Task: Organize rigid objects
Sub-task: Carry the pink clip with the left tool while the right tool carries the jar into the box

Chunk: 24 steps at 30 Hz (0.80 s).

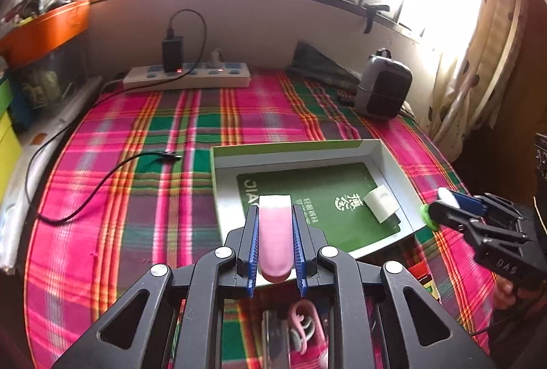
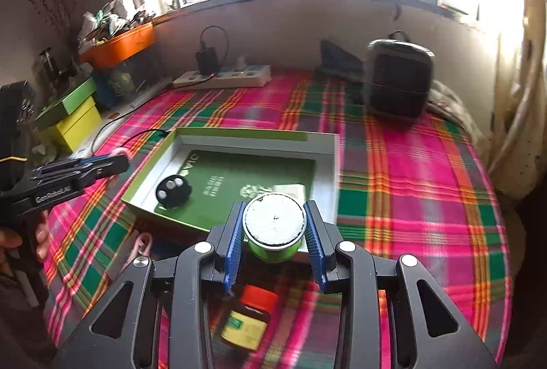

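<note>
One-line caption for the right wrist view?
Right claw grips a green spool above the open box; left claw at left.

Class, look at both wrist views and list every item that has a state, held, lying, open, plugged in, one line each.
Left gripper: shut on the pink bar.
Pink bar: held between the fingers, above the tray.
Right gripper: shut on the green spool.
Green spool: held, white end facing the camera.
Tray: open-topped, lying on the plaid cloth.
Black remote: lying in the tray.
Black charger: plugged into the power strip.
Red-capped jar: lying on the cloth.
</note>
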{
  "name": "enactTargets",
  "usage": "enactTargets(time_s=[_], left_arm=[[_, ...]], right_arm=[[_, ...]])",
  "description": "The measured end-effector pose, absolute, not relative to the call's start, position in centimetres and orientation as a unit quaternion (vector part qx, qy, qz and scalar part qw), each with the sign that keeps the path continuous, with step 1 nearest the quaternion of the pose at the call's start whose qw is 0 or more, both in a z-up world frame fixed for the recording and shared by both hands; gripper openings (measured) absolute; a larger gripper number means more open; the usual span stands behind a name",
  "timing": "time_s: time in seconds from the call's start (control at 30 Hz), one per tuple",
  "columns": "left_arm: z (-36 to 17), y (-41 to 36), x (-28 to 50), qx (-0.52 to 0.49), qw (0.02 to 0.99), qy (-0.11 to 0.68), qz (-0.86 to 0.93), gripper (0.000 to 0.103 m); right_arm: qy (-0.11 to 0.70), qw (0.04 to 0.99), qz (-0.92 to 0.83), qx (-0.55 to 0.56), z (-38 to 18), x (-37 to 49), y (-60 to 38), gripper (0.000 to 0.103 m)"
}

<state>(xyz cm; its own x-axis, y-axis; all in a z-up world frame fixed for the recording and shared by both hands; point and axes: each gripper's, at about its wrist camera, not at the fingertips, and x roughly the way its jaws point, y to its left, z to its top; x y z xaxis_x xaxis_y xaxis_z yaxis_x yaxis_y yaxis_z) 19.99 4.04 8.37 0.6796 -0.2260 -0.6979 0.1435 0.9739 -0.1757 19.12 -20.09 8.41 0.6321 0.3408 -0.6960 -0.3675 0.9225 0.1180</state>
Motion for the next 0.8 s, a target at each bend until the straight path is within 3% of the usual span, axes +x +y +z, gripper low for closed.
enactTargets(time_s=[0.8], left_arm=[[4.4, 3.0, 27.0, -0.029, 0.891, 0.442, -0.095, 0.017]], right_arm=[[0.449, 0.861, 0.229, -0.060, 3.9, 25.0, -14.5, 0.035]])
